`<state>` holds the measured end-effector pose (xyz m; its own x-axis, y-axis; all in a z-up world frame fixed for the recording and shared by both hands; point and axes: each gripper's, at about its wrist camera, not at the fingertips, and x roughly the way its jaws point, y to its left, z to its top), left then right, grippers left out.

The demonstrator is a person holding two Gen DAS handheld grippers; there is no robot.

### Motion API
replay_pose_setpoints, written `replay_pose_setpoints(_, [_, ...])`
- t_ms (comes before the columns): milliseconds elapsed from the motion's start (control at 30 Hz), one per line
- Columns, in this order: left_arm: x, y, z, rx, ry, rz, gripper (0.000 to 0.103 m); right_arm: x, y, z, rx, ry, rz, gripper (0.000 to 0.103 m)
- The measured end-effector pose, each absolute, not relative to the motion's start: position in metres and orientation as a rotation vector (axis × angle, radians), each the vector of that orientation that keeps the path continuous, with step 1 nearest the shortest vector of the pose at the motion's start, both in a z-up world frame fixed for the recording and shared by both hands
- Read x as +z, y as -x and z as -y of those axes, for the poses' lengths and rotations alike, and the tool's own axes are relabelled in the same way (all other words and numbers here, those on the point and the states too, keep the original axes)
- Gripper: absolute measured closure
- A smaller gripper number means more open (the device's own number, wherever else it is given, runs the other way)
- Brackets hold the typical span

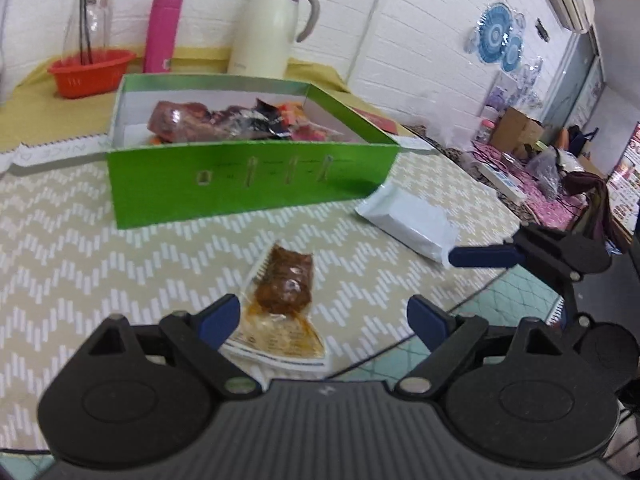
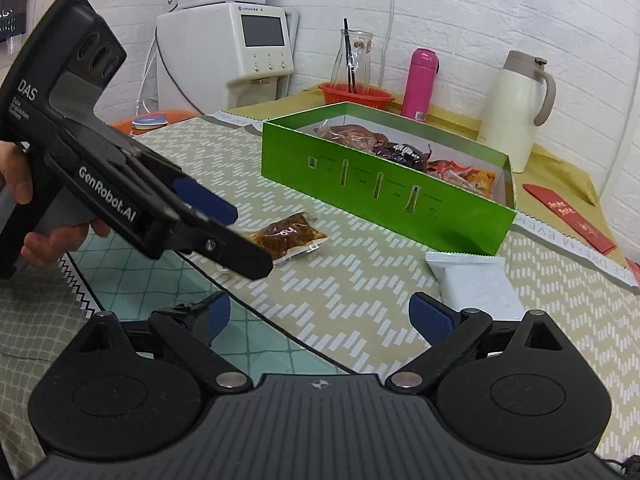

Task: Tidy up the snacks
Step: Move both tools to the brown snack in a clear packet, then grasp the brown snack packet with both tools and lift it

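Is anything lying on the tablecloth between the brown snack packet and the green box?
No. In both wrist views the patterned tablecloth is bare between the brown snack packet and the green box.

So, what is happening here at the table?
A person is sorting snacks into the green box, which already holds several packets. The left gripper is open, its fingers on either side of a brown snack packet lying on the tablecloth, not yet gripped. The right gripper is open too and holds nothing, near the white packet that lies beside the box.
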<state>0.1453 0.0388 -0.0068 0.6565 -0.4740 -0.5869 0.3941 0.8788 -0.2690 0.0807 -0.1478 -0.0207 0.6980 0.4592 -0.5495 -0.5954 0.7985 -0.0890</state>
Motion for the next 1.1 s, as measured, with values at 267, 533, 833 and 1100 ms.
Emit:
replay_pose_setpoints(267, [-0.015, -0.189, -0.060, -0.436, 0.325, -0.759, 0.019, -0.031, -0.110, 0.121, 0.624, 0.082, -0.612, 0.000])
replay_pose_setpoints(533, [-0.022, -0.198, -0.054, -0.465, 0.294, -0.804, 0.033, -0.042, -0.134, 0.103, 0.601, -0.031, -0.628, 0.000])
replay_pose_setpoints(833, [-0.020, -0.182, -0.039, -0.470, 0.216, -0.759, 0.068, -0.041, -0.128, 0.105, 0.561, 0.024, -0.593, 0.041])
replay_pose_setpoints(1100, [0.015, -0.177, -0.032, -0.485, 0.221, -0.668, 0.071, -0.015, -0.123, 0.117, 0.554, 0.042, -0.498, 0.042])
